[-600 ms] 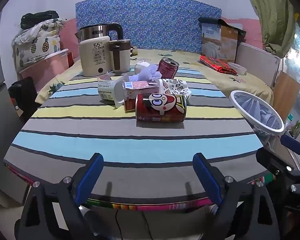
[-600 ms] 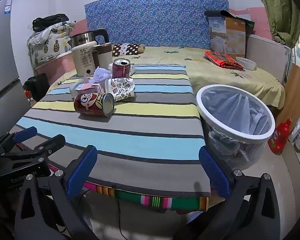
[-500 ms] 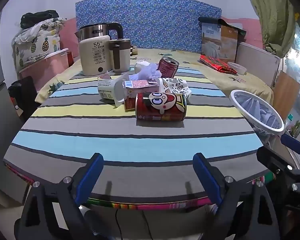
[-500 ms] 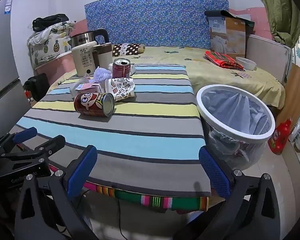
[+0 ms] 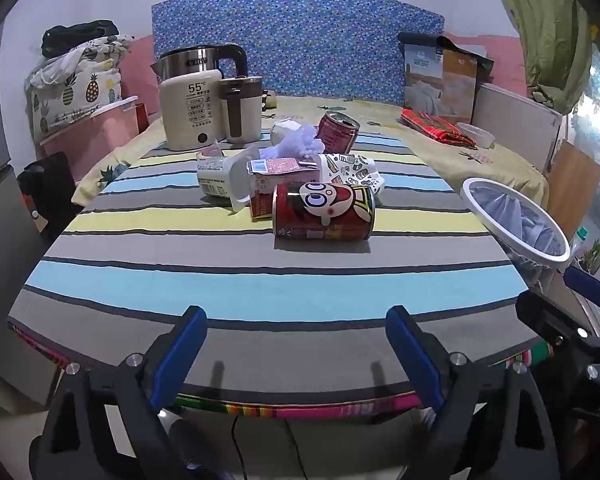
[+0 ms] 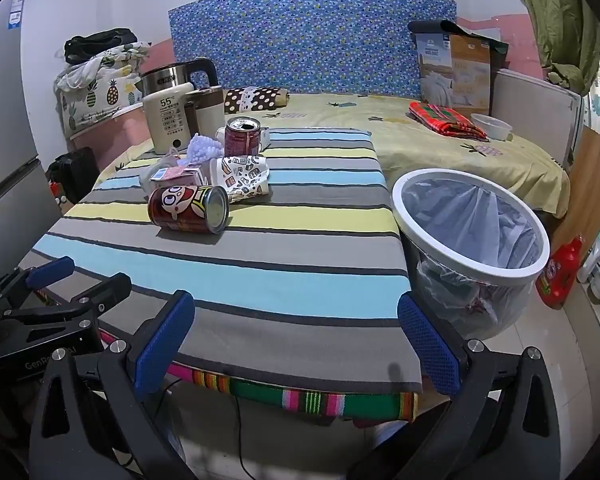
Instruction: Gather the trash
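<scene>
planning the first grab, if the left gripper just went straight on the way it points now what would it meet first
Probably the striped tablecloth itself: the open left gripper tilts downward at bare cloth near the table's front edge. Nothing stands there. The red cartoon-face can lying on its side is farther back along that line, though depth is unclear.

Counter cloth (image 5: 260,272): grey, blue, yellow stripes. Can (image 5: 324,211): red, cartoon face. Bin (image 6: 472,236): white rim. Headboard (image 6: 312,36): blue floral.

red cartoon can (image 5: 323,211): on its side on yellow stripe | carton (image 5: 274,184): just behind it | patterned paper cup (image 5: 350,172): lying, touching carton | opened red can (image 6: 242,137): upright, farther back | white-rimmed bin (image 6: 471,240): bag-lined, right of bench
</scene>
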`<state>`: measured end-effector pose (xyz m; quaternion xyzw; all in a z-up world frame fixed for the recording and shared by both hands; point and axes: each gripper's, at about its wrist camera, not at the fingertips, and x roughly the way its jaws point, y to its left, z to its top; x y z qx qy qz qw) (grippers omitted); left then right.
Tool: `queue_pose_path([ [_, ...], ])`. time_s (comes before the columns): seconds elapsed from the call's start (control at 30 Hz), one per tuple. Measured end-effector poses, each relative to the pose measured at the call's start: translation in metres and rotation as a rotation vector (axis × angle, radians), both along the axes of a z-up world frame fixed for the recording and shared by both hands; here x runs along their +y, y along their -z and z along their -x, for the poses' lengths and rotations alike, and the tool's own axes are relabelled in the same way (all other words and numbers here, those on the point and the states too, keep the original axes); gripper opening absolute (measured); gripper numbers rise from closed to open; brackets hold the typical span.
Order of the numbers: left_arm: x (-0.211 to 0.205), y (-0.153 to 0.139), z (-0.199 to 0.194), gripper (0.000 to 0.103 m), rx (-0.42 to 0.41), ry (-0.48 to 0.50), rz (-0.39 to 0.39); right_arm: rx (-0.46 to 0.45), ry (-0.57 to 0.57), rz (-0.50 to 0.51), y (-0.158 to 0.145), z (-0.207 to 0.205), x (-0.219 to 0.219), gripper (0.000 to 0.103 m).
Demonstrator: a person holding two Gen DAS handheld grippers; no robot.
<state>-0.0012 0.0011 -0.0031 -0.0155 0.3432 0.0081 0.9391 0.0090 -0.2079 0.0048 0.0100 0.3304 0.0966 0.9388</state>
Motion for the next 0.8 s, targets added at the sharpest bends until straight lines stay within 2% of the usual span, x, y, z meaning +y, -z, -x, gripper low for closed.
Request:
queue_pose_path([
  [0.8,-0.0008,-0.0001,-0.0011,0.091,0.004,0.002,-0.003,-0.001,-0.001,0.000,0.0010,-0.0001,0.0021,0.102],
])
